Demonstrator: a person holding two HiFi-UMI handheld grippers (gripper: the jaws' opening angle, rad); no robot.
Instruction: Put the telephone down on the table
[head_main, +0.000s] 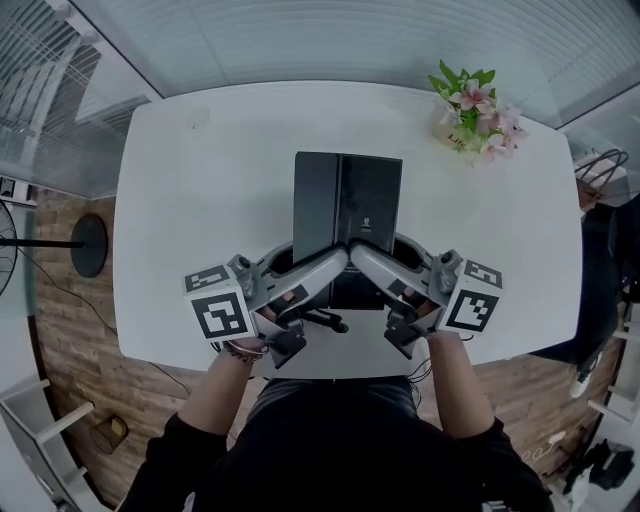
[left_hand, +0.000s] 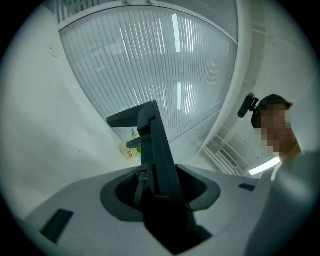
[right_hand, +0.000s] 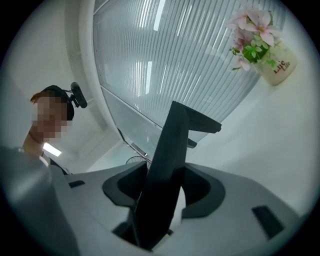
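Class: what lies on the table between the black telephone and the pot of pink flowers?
Nothing; the head view shows only bare white table between the telephone and the pot of flowers.

The left tongs (left_hand: 162, 189) clamp the dark telephone (left_hand: 154, 145) edgewise.

Bright even light, fisheye-warped edges

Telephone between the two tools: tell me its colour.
The telephone is black; it shows best in the head view.
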